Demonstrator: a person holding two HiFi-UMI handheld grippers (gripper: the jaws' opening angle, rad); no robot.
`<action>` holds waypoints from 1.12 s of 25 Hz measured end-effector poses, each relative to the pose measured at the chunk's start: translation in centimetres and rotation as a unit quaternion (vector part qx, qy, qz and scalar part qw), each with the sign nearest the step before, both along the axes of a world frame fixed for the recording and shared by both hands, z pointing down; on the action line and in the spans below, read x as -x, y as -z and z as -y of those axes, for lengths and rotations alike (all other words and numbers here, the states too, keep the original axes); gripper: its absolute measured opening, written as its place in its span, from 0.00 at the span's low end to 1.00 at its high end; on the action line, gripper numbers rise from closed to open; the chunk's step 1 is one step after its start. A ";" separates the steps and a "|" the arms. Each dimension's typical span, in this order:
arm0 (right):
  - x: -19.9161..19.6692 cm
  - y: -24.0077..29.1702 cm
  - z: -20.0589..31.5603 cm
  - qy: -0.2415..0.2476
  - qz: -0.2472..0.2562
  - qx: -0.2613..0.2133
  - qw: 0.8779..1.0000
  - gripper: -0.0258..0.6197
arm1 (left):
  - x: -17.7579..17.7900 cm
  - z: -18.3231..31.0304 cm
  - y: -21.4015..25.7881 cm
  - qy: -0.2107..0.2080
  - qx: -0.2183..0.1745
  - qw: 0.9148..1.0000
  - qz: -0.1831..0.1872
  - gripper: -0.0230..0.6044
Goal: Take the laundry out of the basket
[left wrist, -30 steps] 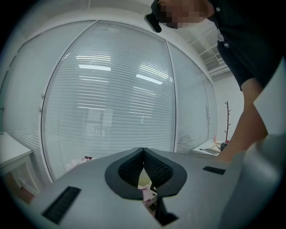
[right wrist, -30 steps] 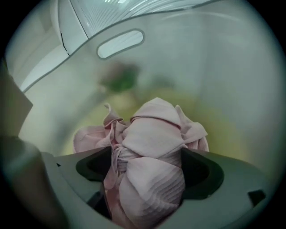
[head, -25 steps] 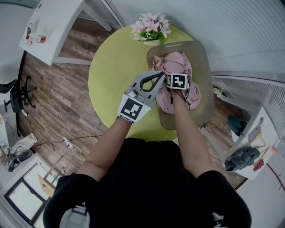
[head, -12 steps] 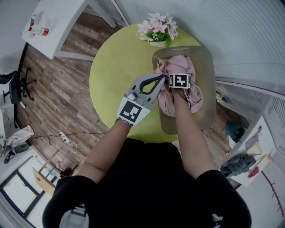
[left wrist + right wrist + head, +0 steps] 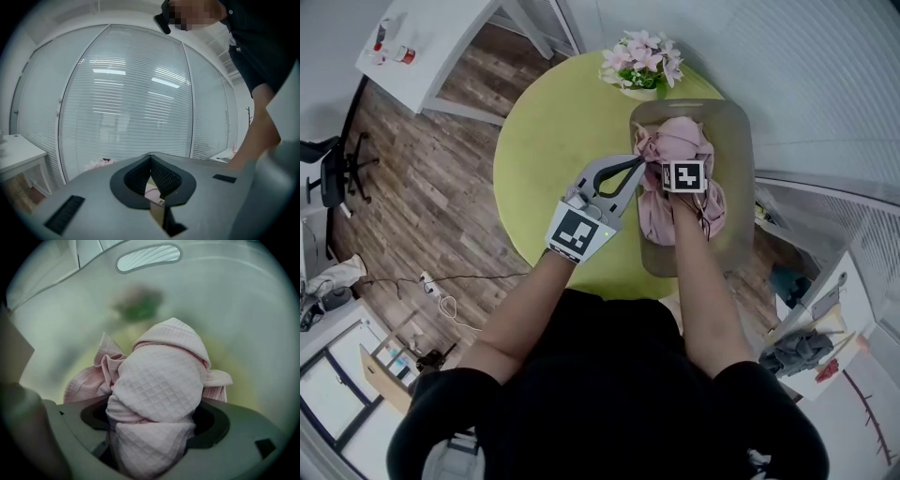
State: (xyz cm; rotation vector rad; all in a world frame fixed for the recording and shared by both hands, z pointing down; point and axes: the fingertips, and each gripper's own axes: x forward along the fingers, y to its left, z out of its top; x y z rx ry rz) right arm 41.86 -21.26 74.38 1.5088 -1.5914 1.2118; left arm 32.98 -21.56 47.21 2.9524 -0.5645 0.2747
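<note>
Head view, upper right of centre: basket (image 5: 741,187) on round green table (image 5: 544,159) | pink waffle cloth (image 5: 159,380) bunched inside basket | right gripper (image 5: 154,427) jaws pinching the cloth | left gripper (image 5: 636,166) at basket's left rim, jaws pressed together at the tips, gripping nothing visible.

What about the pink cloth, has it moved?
No, not noticeably. The cloth still lies in the middle of the basket, just as near the flowers, with the right gripper shut on it.
</note>
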 end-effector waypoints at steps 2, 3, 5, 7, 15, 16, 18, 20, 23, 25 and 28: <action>-0.1 1.7 -0.1 0.010 -0.003 -0.011 1.000 0.79 | 0.5 -0.4 0.3 0.003 -0.001 1.000 0.002 0.04; -0.1 2.5 -0.2 0.015 -0.004 -0.016 1.000 0.79 | 0.7 -0.5 0.5 0.006 -0.002 1.000 0.000 0.04; -0.1 4.2 -0.3 0.029 -0.007 -0.025 0.999 0.79 | 1.1 -0.7 0.8 0.009 -0.004 1.000 -0.001 0.04; -0.1 5.6 -0.4 0.044 -0.012 -0.033 0.998 0.79 | 1.4 -1.0 1.1 0.011 -0.004 1.000 0.000 0.04; 0.4 11.8 -1.4 0.105 -0.026 -0.064 0.992 0.79 | 2.3 -2.1 3.2 0.020 -0.017 1.000 -0.005 0.04; 0.4 12.6 -1.5 0.112 -0.027 -0.068 0.991 0.79 | 2.4 -2.2 3.6 0.022 -0.020 1.000 -0.006 0.04; 0.6 14.2 -1.5 0.126 -0.029 -0.075 0.989 0.79 | 2.6 -2.4 4.3 0.024 -0.026 0.999 -0.007 0.04; 0.8 15.7 -1.6 0.142 -0.034 -0.079 0.986 0.79 | 2.8 -2.7 4.8 0.027 -0.030 0.999 -0.009 0.04; 1.0 18.2 -1.7 0.165 -0.045 -0.083 0.982 0.79 | 3.2 -3.0 5.8 0.034 -0.036 0.999 -0.011 0.04; 1.3 19.9 -1.8 0.180 -0.050 -0.088 0.978 0.79 | 3.5 -3.2 6.5 0.039 -0.042 0.998 -0.014 0.04; 2.0 22.3 -2.0 0.201 -0.055 -0.098 0.973 0.79 | 4.0 -3.7 7.6 0.048 -0.051 0.997 -0.016 0.04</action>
